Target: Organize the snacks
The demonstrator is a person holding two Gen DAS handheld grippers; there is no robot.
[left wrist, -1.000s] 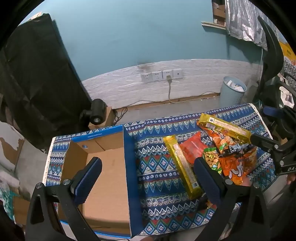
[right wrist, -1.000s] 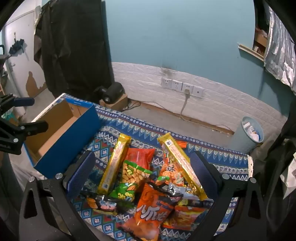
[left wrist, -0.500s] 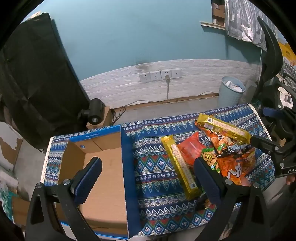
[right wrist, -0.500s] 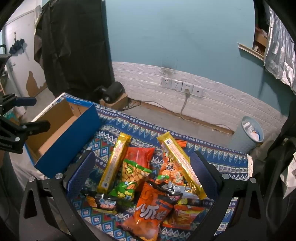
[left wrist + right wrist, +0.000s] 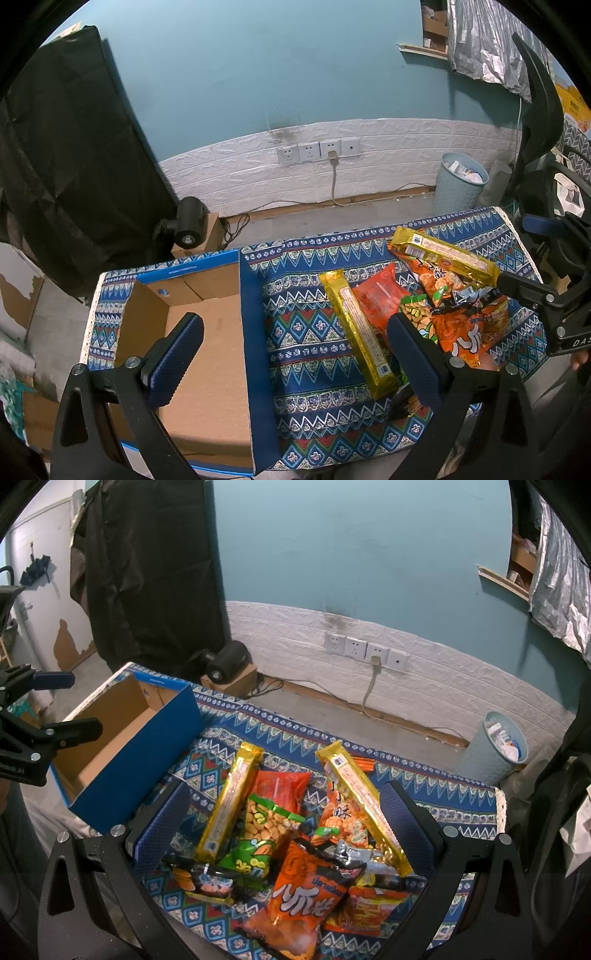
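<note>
Left tool [image 5: 295,350] wide over box [image 5: 207,332] edge | right tool [image 5: 284,823] wide (empty) above snack pile [image 5: 295,830]

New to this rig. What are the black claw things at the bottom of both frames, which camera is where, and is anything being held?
No robot arm: a person holds a two-finger gripper in each hand, each carrying a fisheye camera that looks along its fingers. The left gripper hangs open over the blue cardboard box, which looks bare inside. The right gripper hangs open over a pile of snack packets on the patterned tablecloth, including two long yellow bars. Each view also catches the other gripper at its edge. Nothing is held.
</note>
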